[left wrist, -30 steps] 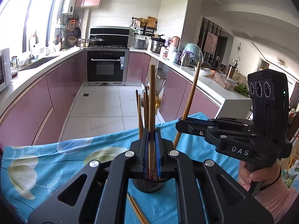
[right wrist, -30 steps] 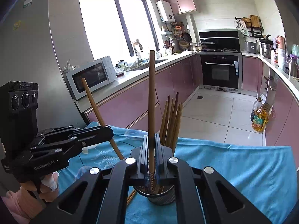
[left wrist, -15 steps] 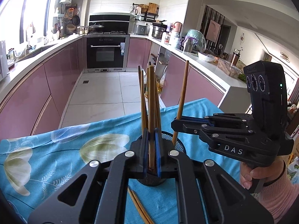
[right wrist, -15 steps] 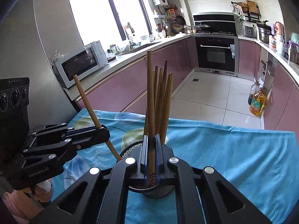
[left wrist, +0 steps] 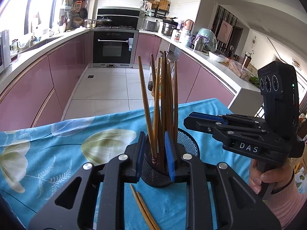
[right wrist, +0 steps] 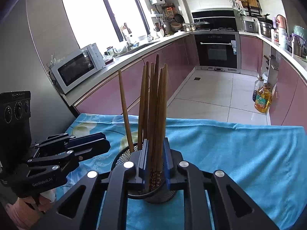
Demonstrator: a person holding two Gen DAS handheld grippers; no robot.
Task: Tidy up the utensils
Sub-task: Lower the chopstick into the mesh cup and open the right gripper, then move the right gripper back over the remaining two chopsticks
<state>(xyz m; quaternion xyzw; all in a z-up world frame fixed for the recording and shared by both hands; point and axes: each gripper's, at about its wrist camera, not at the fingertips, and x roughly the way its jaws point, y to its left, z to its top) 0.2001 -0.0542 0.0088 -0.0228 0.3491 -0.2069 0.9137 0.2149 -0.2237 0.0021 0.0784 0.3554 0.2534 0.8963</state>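
Note:
A black mesh holder [left wrist: 187, 142] stands on the blue floral cloth [left wrist: 48, 149] and holds several upright wooden chopsticks [left wrist: 163, 99]. My left gripper [left wrist: 155, 153] is open just above the holder's near rim, its blue pads either side of the chopsticks. My right gripper [right wrist: 155, 156] is open too, over the same holder [right wrist: 122, 154] with the chopsticks [right wrist: 153, 103] between its pads. Each gripper shows in the other's view: the right one [left wrist: 193, 117] at the right, the left one [right wrist: 104, 143] at the left. Two more chopsticks [left wrist: 143, 208] lie on the cloth under my left gripper.
The cloth-covered table ends at its far edge [right wrist: 230, 123] over the tiled kitchen floor. A microwave [right wrist: 76, 67] sits on the counter to the left. An oil bottle [right wrist: 262, 99] stands on the floor at the right.
Both grippers came down over the holder and opened. The chopstick each one held now stands in the holder with the others.

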